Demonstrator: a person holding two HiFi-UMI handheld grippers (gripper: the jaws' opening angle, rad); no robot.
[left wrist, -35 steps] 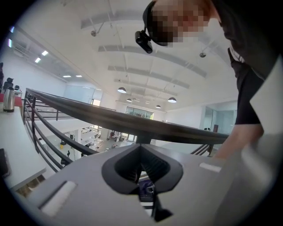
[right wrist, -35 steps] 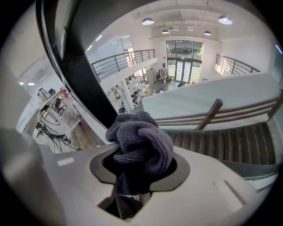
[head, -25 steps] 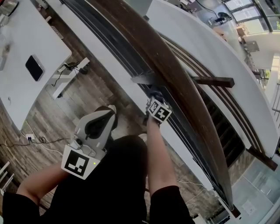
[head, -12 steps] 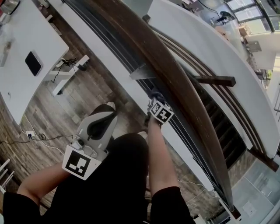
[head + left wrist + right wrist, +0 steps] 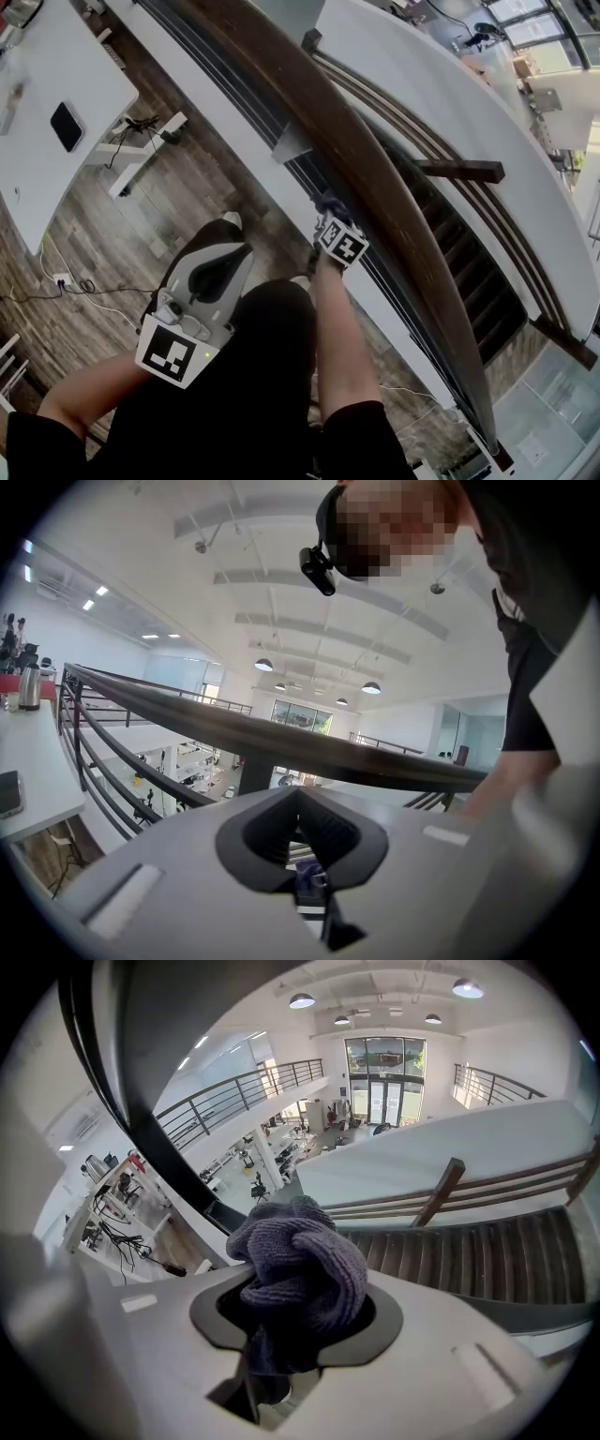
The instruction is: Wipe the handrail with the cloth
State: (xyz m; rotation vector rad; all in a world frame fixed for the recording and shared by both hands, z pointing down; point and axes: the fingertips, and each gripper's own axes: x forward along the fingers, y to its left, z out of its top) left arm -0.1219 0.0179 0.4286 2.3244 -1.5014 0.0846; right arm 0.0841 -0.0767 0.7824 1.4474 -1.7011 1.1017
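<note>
While the left gripper (image 5: 225, 234) hangs low and idle, jaws together on nothing, the right gripper (image 5: 295, 1321) clamps the bunched cloth (image 5: 300, 1260) up beside the handrail's (image 5: 375, 187) near edge, likely so the wad can rub the wood; contact isn't clear.

Bright, even light from ceiling lamps (image 5: 302, 1000) and far windows (image 5: 384, 1058) — strong fisheye bending, black vignetted corners.
</note>
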